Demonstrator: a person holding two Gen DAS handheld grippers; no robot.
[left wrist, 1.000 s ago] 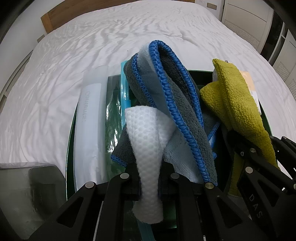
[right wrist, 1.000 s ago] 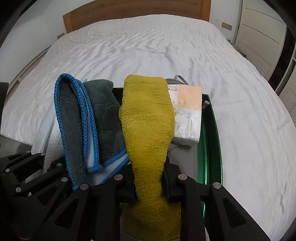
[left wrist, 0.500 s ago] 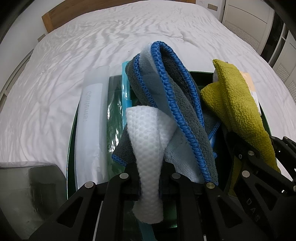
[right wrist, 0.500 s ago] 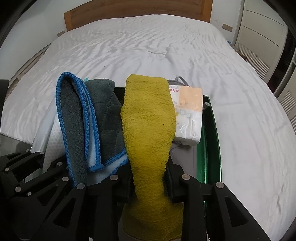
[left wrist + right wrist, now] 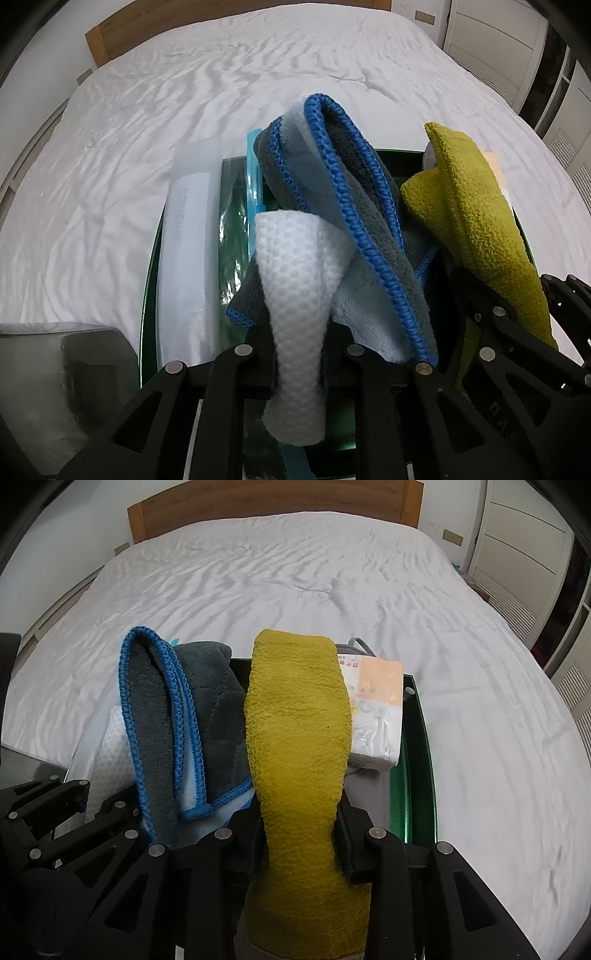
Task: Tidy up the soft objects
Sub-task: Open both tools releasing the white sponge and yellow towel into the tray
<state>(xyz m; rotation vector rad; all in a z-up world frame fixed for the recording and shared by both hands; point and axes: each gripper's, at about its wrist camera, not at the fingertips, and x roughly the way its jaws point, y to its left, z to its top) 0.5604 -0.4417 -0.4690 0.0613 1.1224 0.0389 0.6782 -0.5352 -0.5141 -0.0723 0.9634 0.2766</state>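
- Little has changed over the last second: both cloths ride marginally higher above the green tray [image 5: 419, 760].
- Left gripper [image 5: 301, 360] clamped on white waffle cloth [image 5: 299, 280]; grey blue-edged cloth [image 5: 343, 192] draped over it.
- Right gripper [image 5: 301, 825] pinched tight on yellow cloth [image 5: 299, 716].
- Lift barely begun, I judge; sorting still ahead.

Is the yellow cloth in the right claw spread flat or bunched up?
Bunched. The yellow cloth is pinched into a narrow waist in the right claw and stands up in a folded hump above the green tray.
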